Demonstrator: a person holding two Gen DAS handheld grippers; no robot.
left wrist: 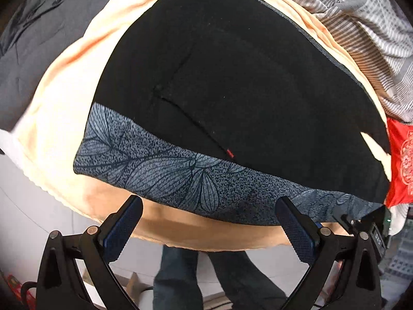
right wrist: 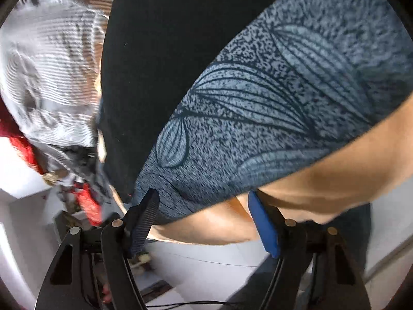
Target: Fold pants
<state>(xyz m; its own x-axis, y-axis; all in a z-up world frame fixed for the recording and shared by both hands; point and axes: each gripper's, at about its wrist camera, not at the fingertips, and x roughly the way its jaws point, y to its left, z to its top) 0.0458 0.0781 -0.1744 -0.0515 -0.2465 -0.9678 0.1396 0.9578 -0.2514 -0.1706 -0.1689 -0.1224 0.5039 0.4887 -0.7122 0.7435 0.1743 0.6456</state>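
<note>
Two grippers, one garment. We are holding the left gripper (left wrist: 209, 228) just off the near edge of the bed, its jaws spread wide and gripping nothing; the blue ribbed pads (left wrist: 121, 228) are hanging over the peach bedsheet's (left wrist: 59, 118) draped edge, close to the waistband but apart from it.

Item: black pants (left wrist: 245, 82), lying flat on the peach bedsheet, with the blue-grey leaf-print waistband (left wrist: 165, 170) running along the edge nearest us. A seam line with a small red stitch (left wrist: 229, 153) is crossing the black cloth just above the band.

We are holding the right gripper (right wrist: 204, 219) at the same waistband (right wrist: 284, 108), jaws likewise wide apart and empty; the dark left pad (right wrist: 144, 219) is overlapping the band's lower corner in view, though we cannot tell whether it is touching.

Surroundings: a grey garment (left wrist: 33, 51) is lying beyond the sheet at far left; striped grey bedding (left wrist: 369, 33) is crowding the pants' far right side; a red patterned cloth (left wrist: 401, 165) is sitting at the right edge. Bare sheet is showing to the left of the pants. Below the bed's edge we are seeing pale floor (left wrist: 33, 206) and the person's legs in dark trousers (left wrist: 178, 279).
</note>
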